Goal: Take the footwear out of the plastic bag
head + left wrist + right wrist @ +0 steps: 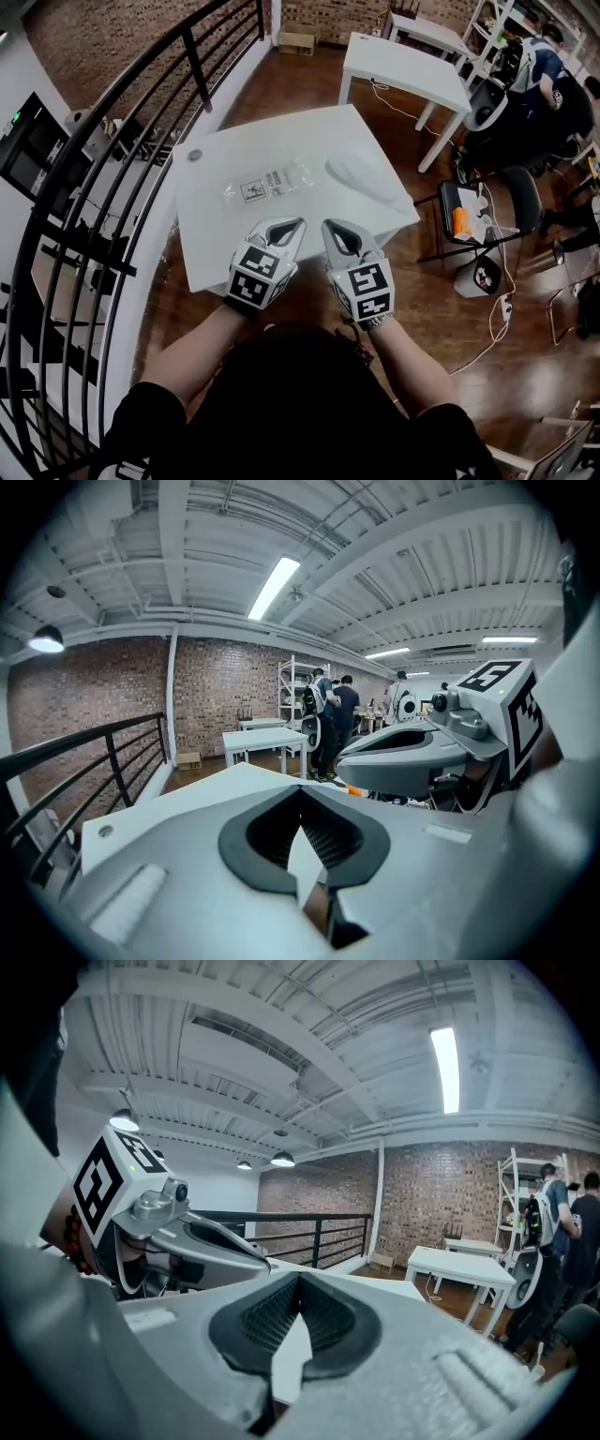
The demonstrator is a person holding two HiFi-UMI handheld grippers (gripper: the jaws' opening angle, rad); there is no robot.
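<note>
On the white table (216, 248) lies a flat clear plastic bag (272, 181) with a printed label on it. To its right, outside the bag, rests a white shoe (364, 178). My left gripper (300, 223) and right gripper (327, 224) hover side by side over the table's near edge, short of both objects. Both are shut with nothing between the jaws. In the left gripper view my closed jaws (300, 791) point level across the room, with the right gripper (422, 752) beside them. The right gripper view shows its shut jaws (300, 1277) and the left gripper (202, 1241).
A black railing (112, 159) runs along the table's left side. A second white table (403, 66) stands behind. To the right are a chair (469, 211) carrying an orange item, a bin (483, 275), cables on the wooden floor, and people at shelves.
</note>
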